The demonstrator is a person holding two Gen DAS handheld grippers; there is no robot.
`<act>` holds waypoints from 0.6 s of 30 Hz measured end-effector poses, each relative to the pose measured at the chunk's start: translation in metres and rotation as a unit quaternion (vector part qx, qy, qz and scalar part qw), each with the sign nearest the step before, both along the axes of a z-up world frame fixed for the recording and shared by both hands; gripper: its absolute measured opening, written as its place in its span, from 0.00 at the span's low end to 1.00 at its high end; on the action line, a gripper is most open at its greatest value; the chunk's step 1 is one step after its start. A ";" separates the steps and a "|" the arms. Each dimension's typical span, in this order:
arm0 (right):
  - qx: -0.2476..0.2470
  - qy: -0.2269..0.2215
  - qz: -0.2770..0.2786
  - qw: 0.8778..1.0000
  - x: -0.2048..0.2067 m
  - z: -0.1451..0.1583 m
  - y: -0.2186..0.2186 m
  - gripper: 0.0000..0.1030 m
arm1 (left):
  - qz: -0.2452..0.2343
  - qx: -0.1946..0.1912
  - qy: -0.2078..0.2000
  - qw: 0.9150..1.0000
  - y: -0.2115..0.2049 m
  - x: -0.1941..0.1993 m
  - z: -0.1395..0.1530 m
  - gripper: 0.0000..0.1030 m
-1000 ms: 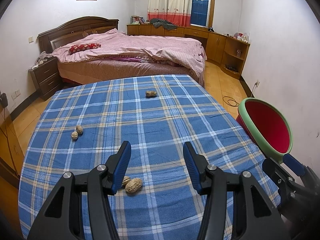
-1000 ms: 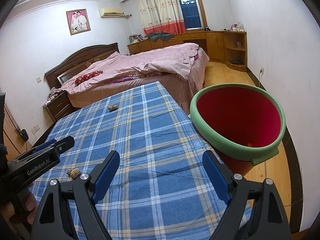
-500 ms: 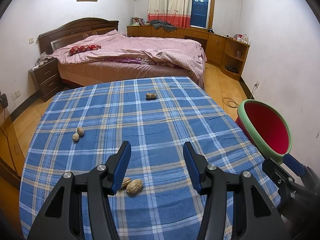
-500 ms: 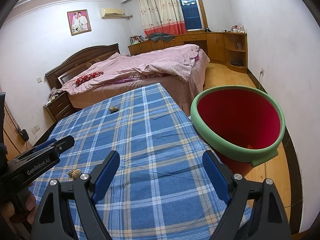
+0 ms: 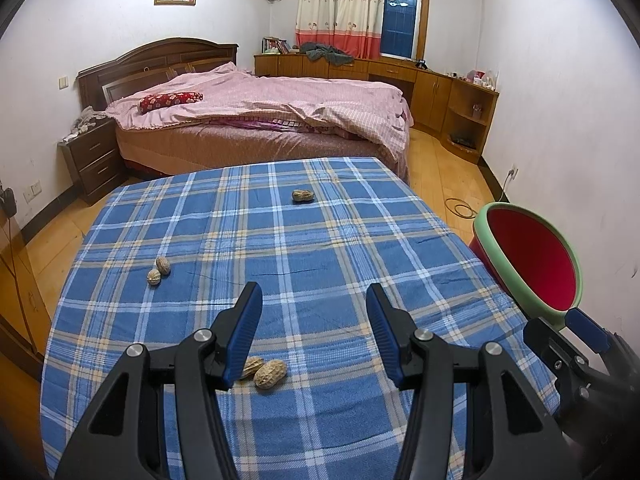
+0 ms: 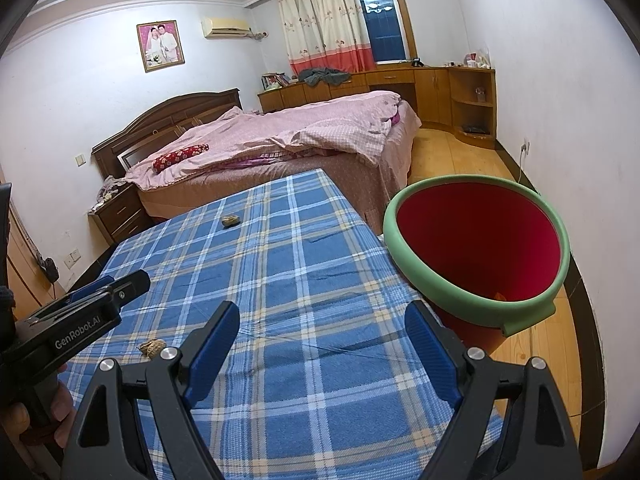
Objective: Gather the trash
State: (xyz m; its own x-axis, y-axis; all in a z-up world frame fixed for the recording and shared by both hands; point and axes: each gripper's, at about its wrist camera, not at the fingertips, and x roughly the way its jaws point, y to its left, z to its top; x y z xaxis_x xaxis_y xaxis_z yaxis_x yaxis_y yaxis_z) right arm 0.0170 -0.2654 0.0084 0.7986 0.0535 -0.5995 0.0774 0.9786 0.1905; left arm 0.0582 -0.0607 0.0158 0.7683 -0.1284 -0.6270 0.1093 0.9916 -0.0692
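Peanut shells lie on the blue plaid tablecloth (image 5: 320,248). Two shells (image 5: 271,373) rest just beside the left finger of my left gripper (image 5: 314,294), which hangs open above the cloth with nothing in it. A pair of shells (image 5: 159,271) sits to the left and a single shell (image 5: 303,195) lies far back. My right gripper (image 6: 323,312) is open and holds nothing, over the table's right part. A red bin with a green rim (image 6: 472,300) stands off the right edge. The far shell (image 6: 231,221) and a near shell (image 6: 152,347) show in the right wrist view.
The bin's rim (image 5: 483,222) is level with the table's right edge. My left gripper (image 6: 100,296) and the hand holding it (image 6: 60,400) fill the lower left of the right wrist view. A bed (image 5: 260,120) stands beyond the table, with a nightstand (image 5: 92,160) to its left.
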 end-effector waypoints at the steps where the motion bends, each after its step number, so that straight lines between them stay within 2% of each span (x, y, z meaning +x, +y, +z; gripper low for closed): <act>1: 0.000 0.000 0.000 1.000 0.000 0.000 0.000 0.84 | 0.000 0.000 0.000 1.000 0.000 0.000 0.000 0.53; 18: 0.000 -0.001 0.000 1.000 0.000 -0.001 0.001 0.84 | 0.000 -0.001 -0.001 1.000 0.001 -0.001 0.001 0.53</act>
State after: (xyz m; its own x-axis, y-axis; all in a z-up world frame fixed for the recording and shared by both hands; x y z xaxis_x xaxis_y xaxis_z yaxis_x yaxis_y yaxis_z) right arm 0.0168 -0.2645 0.0074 0.7995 0.0535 -0.5983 0.0772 0.9786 0.1907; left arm 0.0572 -0.0598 0.0166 0.7702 -0.1288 -0.6246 0.1085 0.9916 -0.0707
